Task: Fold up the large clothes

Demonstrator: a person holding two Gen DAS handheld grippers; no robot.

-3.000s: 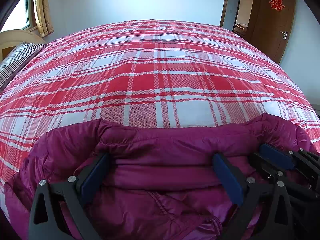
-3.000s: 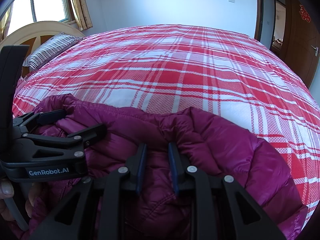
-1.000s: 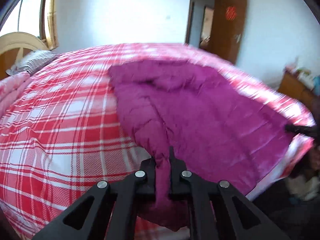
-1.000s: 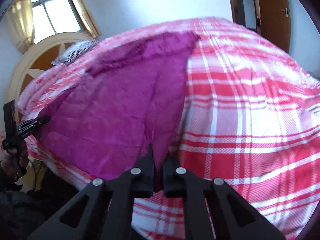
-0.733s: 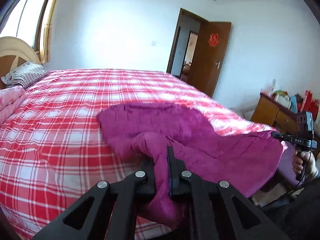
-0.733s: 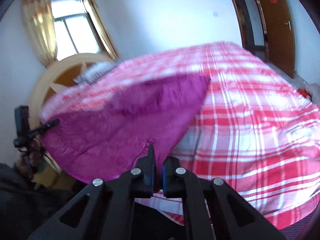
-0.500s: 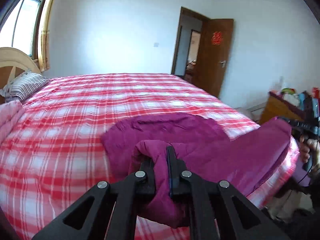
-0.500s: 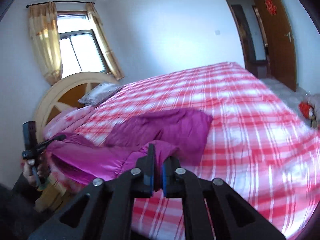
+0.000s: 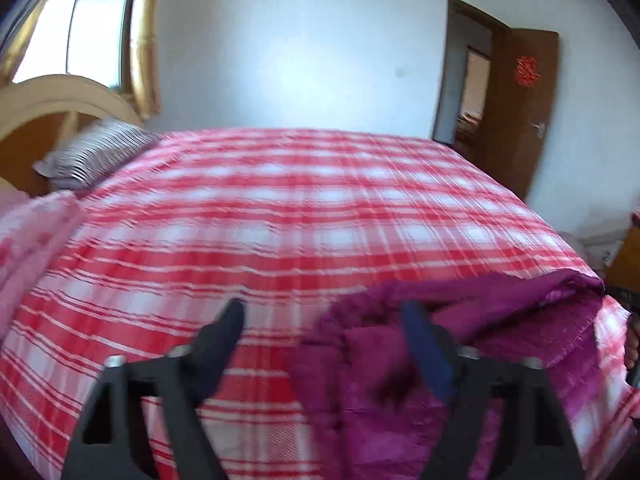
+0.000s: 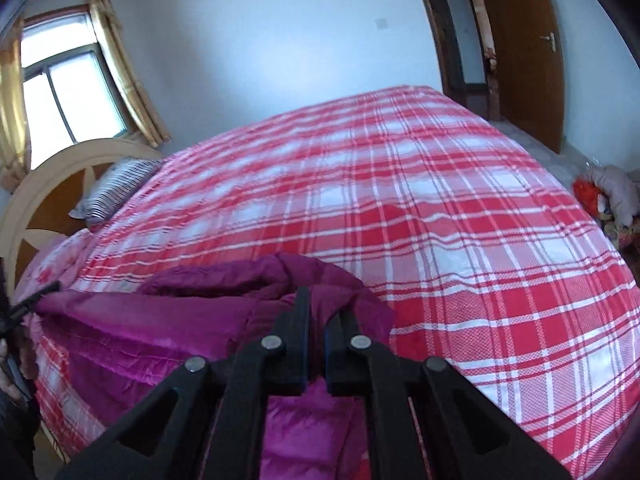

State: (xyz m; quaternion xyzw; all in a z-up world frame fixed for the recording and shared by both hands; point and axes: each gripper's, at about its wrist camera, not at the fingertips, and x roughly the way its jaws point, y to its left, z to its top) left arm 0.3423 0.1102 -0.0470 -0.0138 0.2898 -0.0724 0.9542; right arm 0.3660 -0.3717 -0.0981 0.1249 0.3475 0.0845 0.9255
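A magenta puffer jacket (image 9: 500, 320) lies bunched and doubled over at the near edge of a red-and-white plaid bed (image 9: 280, 200). My left gripper (image 9: 322, 306) hangs over the jacket's left end and its jaws are opening. A fold of the jacket rises between them beside the right blue pad (image 9: 424, 344), and neither pad presses on it. In the right wrist view my right gripper (image 10: 320, 304) is shut on a ridge of the jacket (image 10: 160, 320). The other gripper's black tip (image 10: 36, 298) shows at the jacket's far corner.
A striped pillow (image 9: 100, 152) and a pink quilt (image 9: 28, 232) lie by the arched wooden headboard (image 9: 48, 100) at the left. A brown door (image 9: 528, 112) stands open at the right. Soft toys (image 10: 608, 196) lie on the floor beyond the bed's right side.
The jacket, spread long across the bed a second ago, is now doubled over near the edge. Both grippers rose and swung with it. The left jaws have come apart off the fabric.
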